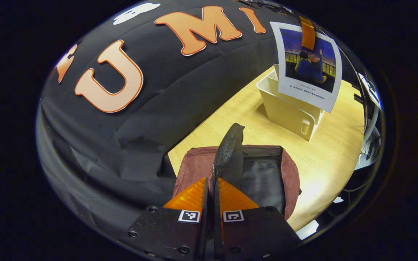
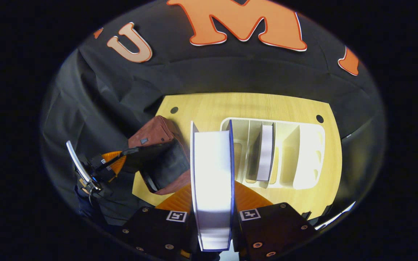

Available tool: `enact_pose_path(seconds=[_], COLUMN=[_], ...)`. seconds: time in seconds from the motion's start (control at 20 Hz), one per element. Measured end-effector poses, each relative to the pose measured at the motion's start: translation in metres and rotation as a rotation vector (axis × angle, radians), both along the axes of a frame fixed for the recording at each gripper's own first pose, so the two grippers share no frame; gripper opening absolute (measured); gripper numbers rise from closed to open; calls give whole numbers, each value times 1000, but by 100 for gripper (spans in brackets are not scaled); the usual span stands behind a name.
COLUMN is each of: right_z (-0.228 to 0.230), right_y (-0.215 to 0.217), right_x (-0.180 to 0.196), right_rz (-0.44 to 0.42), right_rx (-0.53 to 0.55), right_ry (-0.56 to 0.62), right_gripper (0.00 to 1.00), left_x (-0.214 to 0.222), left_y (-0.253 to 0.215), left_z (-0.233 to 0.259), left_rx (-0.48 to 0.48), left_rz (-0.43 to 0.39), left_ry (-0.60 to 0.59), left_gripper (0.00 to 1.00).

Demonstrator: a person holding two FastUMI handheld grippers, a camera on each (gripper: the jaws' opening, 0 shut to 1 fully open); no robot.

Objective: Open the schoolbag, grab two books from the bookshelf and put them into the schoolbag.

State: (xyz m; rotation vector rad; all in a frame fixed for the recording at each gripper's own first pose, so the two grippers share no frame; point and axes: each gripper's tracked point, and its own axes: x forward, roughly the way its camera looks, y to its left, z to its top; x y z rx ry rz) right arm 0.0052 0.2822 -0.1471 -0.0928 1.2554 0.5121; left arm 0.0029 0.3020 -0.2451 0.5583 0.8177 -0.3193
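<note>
Schoolbag of maroon fabric (image 1: pixel 201 165) lying open on the wooden table (image 1: pixel 325 152), your left gripper (image 1: pixel 214 192) clenched on its black flap (image 1: pixel 230 145), your right gripper (image 2: pixel 212 203) grasping a white blue-edged book (image 2: pixel 212 170) upright, spine pointing away, near the cream bookshelf (image 2: pixel 303 152).

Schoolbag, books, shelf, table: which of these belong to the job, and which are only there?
Job:
schoolbag, flap held by left gripper
book in right gripper
second book
bookshelf

Only there:
wooden table
black cloth wall

Cloth schoolbag (image 1: pixel 267 170), wood-grain table (image 1: pixel 325 156)
</note>
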Motion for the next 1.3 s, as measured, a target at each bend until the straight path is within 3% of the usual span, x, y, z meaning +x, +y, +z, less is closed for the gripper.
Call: enact_pose_path(seconds=[0.5,0.8,1.0,1.3], right_z=[-23,-61,-81,-120], right_y=[61,93,113,144], right_x=[-49,-64,-75,-97], right_rz=[-76,-221,-332,-406], right_rx=[251,367,466,497], right_ry=[80,160,216,232], right_gripper=[38,38,37,37], left_x=[14,18,21,24], left_y=[-4,-8,-10,-17], left_z=[9,7,12,25], left_rx=[-17,-52,-125,-167], left_rz=[16,42,94,91], left_ry=[30,35,35,45], left_gripper=[9,9,9,9])
